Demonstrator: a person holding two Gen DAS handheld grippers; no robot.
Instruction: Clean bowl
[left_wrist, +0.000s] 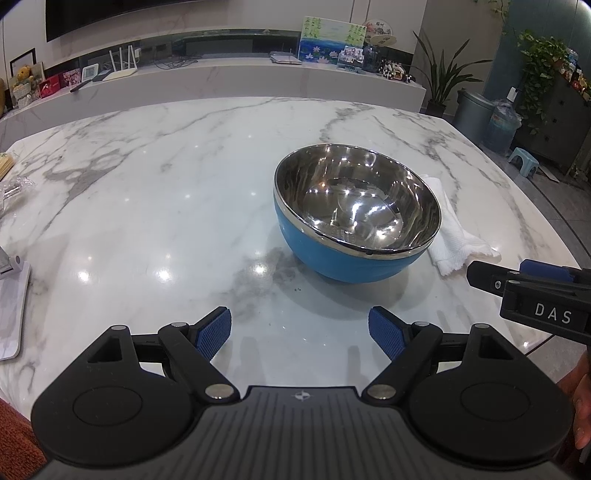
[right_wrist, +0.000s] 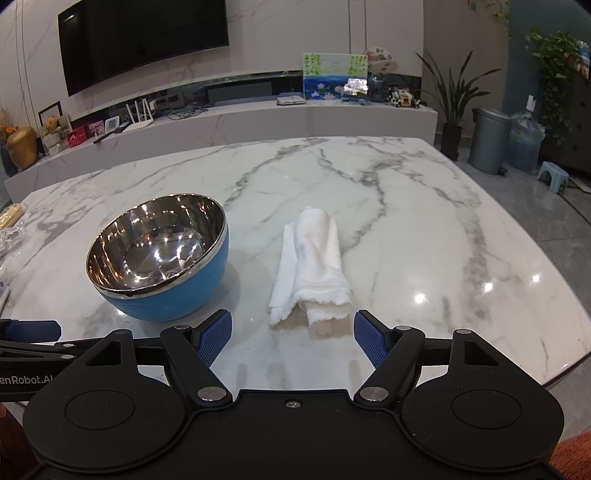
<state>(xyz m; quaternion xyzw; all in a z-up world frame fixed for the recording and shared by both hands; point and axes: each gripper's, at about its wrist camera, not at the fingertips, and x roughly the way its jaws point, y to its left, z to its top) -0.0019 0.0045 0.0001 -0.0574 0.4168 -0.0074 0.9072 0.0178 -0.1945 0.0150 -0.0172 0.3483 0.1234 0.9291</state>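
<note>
Near the middle of the white marble table (right_wrist: 406, 229) sits the blue steel-lined bowl (right_wrist: 159, 254) beside the rolled white cloth (right_wrist: 314, 266), so I centre my spread, empty right gripper (right_wrist: 291, 338) over the cloth's near end, while my spread left gripper (left_wrist: 299, 332) faces the bowl.

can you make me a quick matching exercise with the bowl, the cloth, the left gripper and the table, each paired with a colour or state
Things:
1. bowl
2. cloth
3. left gripper
4. table

Descriptions:
A. white, rolled, lying flat
B. open, holding nothing
C. grey-veined marble
D. blue outside, shiny metal inside

Pairs: 1-D, 2-A, 3-B, 4-C
</note>
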